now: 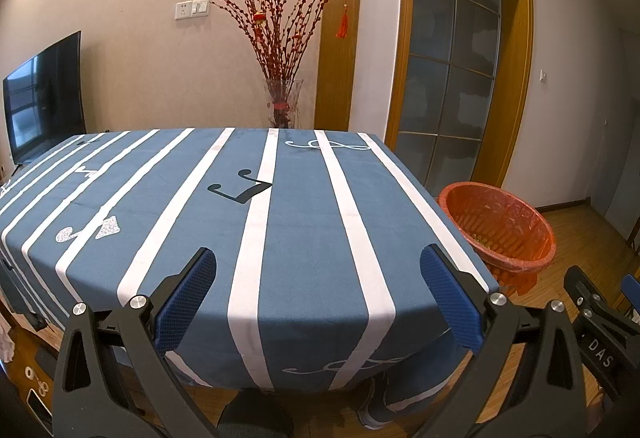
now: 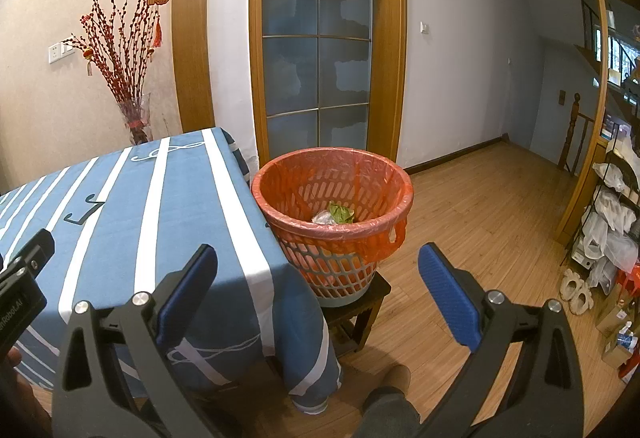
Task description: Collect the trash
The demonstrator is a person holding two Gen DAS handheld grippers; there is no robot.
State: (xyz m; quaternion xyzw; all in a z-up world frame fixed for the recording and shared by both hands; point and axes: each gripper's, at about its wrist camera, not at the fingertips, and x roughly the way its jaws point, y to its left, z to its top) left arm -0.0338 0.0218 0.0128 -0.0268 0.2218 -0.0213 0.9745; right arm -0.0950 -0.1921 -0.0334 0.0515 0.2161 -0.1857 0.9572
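At nine o'clock of the basket: table (image 2: 120, 197) under blue striped cloth. Left gripper (image 1: 318, 292), released, empty, above the cloth. At one o'clock of it: red-lined trash basket (image 2: 334, 197) on stool (image 2: 360, 302), holding green and clear scraps (image 2: 334, 215). Right gripper (image 2: 318, 292), released, empty.

A blue, white-striped tablecloth (image 1: 304, 230) covers the table; the bin (image 2: 336, 213) sits on a stool (image 2: 360, 302).

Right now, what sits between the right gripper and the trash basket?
In the right wrist view, only the tablecloth's draped corner and bare wood floor separate the open right gripper from the basket.
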